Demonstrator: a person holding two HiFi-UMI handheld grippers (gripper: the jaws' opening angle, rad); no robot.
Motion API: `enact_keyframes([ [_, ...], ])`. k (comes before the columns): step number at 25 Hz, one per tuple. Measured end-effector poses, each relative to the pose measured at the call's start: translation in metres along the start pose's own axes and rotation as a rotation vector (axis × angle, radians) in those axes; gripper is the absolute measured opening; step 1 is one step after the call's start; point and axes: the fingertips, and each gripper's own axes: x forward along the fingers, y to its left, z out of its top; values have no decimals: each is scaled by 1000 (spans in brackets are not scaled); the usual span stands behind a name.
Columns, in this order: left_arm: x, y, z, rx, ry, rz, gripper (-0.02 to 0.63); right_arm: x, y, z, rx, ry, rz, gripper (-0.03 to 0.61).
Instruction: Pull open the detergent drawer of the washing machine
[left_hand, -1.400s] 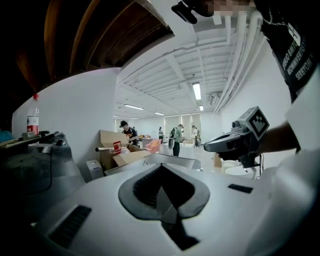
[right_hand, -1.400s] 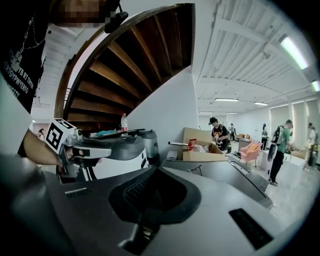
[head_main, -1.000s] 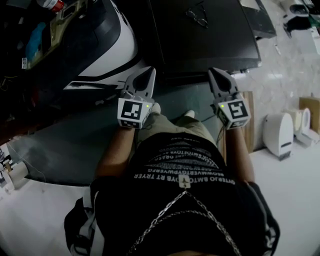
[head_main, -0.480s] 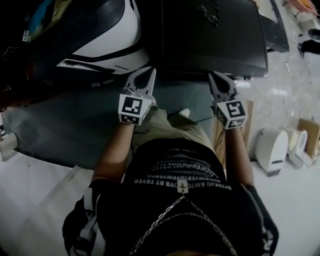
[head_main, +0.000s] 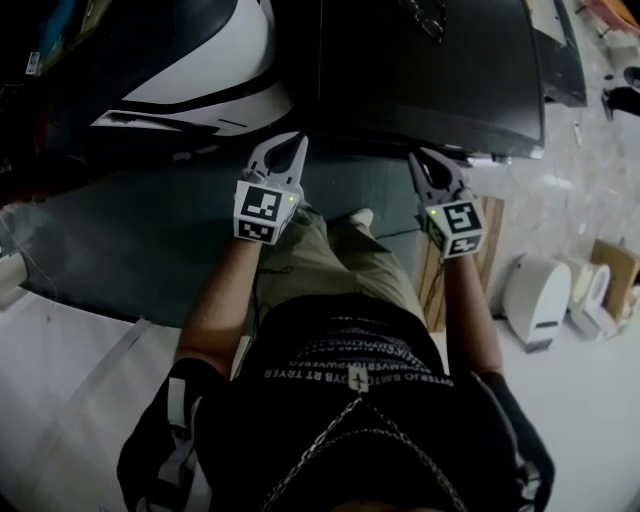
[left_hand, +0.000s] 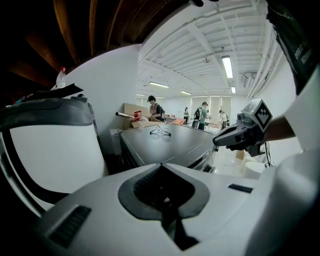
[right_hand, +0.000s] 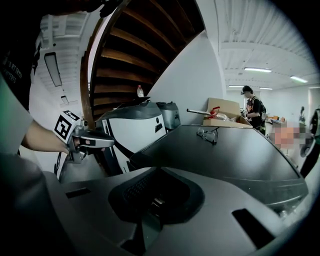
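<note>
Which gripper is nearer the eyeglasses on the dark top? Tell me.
Right. In the head view the right gripper lies straight below the eyeglasses; the left gripper is farther, down-left of them.

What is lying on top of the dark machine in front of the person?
A pair of glasses lies on the dark machine. Nothing else shows there, though in its own view the right hand-held gripper covers the near edge.

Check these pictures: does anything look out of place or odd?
Yes: a pair of glasses lies loose on the dark appliance top, toward its far side. Eyewear left on a machine looks misplaced and might slide off. Nothing looks spilled or broken.
</note>
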Motion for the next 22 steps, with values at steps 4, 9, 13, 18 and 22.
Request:
enact_keyframes([
  [4, 13, 1, -13, 2, 19, -5, -6, 10, -5, -14, -6, 24, 5, 3],
  [9, 29, -7, -29, -12, 47, -58, -5, 25, -11, -31, -12, 46, 7, 5],
  [13, 42, -10, -43, -18, 82, -106, 66, 36, -14, -46, -4, 79, 4, 16],
  [18, 57, -11, -57, -8, 120, -113, 91, 46, -18, -60, 18, 115, 6, 74],
  [22, 65, -13, -63, 2, 140, -122, 100, 52, -21, -67, 24, 138, 3, 77],
])
